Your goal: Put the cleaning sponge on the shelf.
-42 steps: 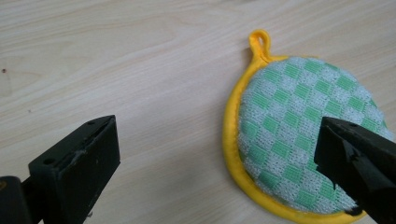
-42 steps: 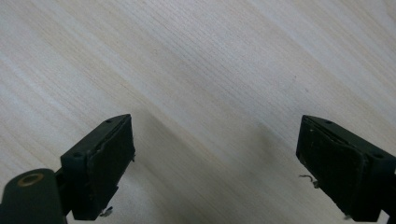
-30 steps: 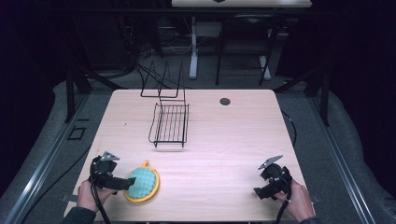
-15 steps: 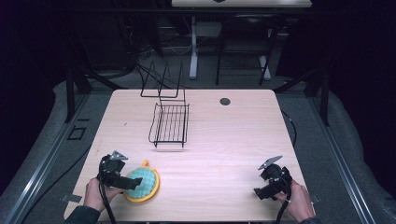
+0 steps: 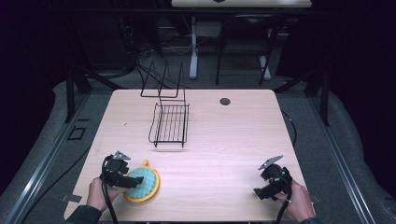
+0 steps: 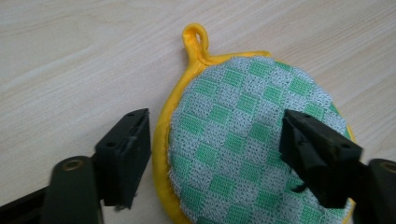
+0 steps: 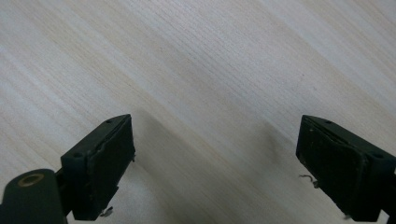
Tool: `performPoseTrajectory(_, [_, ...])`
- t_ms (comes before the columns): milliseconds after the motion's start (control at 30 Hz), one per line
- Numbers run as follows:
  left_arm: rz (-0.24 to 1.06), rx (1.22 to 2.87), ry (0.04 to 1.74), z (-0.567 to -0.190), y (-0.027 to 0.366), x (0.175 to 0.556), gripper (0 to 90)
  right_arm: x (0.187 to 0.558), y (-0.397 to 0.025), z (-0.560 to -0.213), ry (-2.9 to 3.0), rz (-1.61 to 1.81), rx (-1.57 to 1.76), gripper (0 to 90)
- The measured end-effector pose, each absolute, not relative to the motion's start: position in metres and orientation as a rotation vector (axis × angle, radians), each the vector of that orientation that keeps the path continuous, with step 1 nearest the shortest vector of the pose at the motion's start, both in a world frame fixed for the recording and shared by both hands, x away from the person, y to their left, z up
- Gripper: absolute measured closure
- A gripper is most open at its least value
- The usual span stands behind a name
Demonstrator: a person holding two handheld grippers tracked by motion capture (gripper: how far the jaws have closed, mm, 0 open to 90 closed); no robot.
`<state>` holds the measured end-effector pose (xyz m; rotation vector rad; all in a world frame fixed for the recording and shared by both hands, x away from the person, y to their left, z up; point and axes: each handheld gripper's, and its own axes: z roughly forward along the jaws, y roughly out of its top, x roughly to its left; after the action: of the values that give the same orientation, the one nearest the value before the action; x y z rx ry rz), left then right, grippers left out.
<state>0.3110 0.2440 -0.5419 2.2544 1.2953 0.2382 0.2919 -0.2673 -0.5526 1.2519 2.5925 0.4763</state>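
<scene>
A round pot holder (image 5: 142, 184) with a yellow rim, a yellow loop and a green-and-white checked face lies flat near the table's front left. My left gripper (image 5: 133, 181) is open and low over it; in the left gripper view the pot holder (image 6: 243, 149) lies between and under the jaws of that gripper (image 6: 217, 154), one jaw over bare wood beside the rim, the other over the checked cloth. My right gripper (image 5: 259, 192) rests open near the front right edge, and the right gripper view has this gripper (image 7: 215, 168) with bare wood between its jaws.
A black wire rack (image 5: 169, 124) stands at the table's middle left, with taller wire uprights (image 5: 161, 84) behind it at the far edge. A small dark round cap (image 5: 225, 101) sits in the tabletop at the back. Light wood table (image 5: 233, 140) stretches between the grippers.
My left gripper has moved right, onto the pot holder, so its jaws now straddle the left part of it. The right gripper has stayed where it was.
</scene>
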Motion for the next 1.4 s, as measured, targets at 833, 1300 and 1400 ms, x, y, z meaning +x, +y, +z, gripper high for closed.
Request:
performPoseTrajectory(833, [0.35,2.235,1.321,-0.5463,0.2432,0.3057,76.3,0.289,-0.2618,-0.5513,2.614,0.46,1.206,11.5])
performPoseTrajectory(1300, [0.407,2.215,1.262,-0.5417,0.2412,0.3037,87.0,0.289,-0.2623,-0.5499,2.61,0.465,1.21,11.5])
performPoseTrajectory(1400, [0.396,2.19,1.252,-0.5384,0.2438,0.3031,87.5,0.2886,-0.2625,-0.5504,2.611,0.472,1.203,11.5])
